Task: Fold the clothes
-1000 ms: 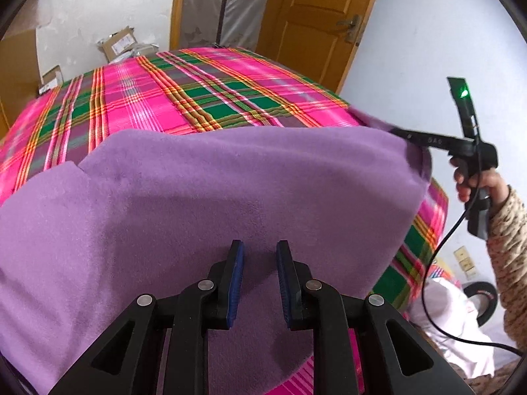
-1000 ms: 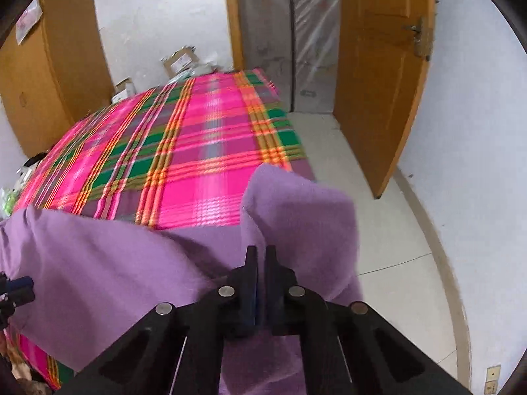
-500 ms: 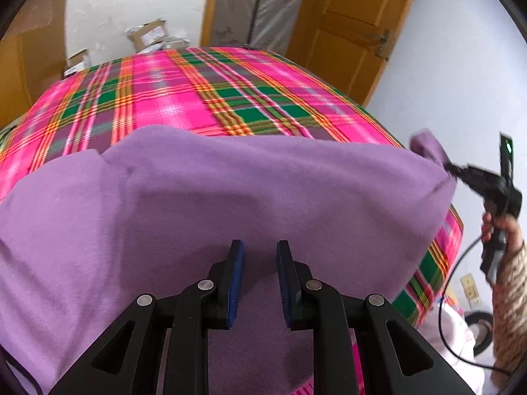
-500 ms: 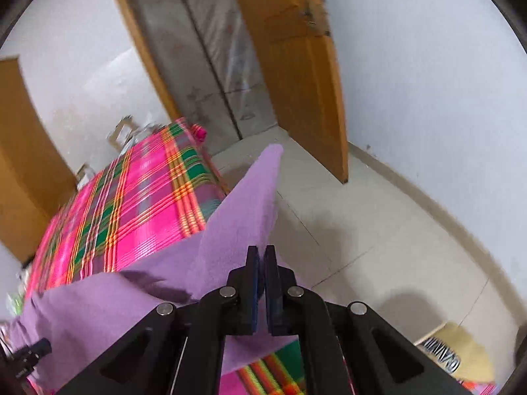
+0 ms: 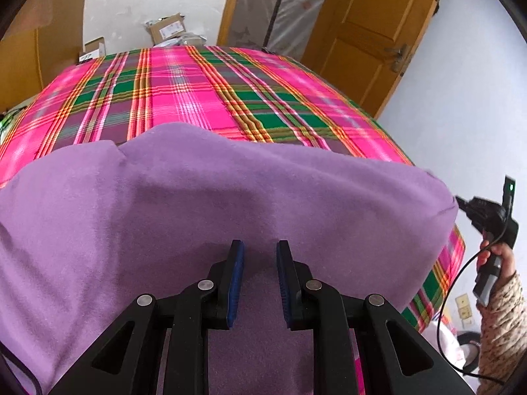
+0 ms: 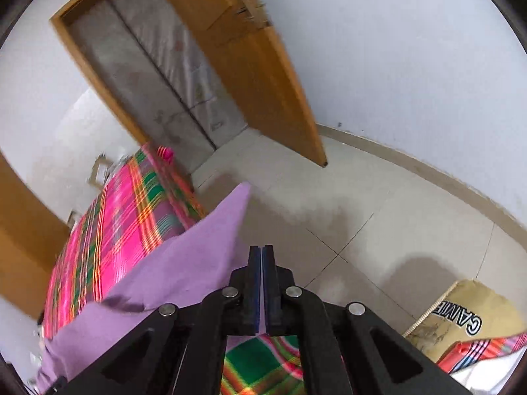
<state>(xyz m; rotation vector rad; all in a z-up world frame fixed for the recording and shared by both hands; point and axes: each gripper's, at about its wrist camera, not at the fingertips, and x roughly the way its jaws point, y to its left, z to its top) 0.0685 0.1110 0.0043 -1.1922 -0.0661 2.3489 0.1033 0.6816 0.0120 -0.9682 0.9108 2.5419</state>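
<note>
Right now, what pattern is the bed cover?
Pink plaid with green and orange stripes; the bed cover shows best in the left wrist view.

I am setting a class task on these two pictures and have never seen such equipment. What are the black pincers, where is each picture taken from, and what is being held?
There is no robot here. A person holds a two-finger gripper in each hand, and a wide-angle camera on each looks along its fingers.

The left camera's picture shows the left gripper, jaws apart, over a purple cloth spread on a bed with a pink plaid cover. At its right edge you see the person's hand holding the other tool.

The right camera's picture shows the right gripper with its jaws closed, apparently pinching a corner of that cloth and pulling it out past the bed's edge, above the tiled floor.
</note>
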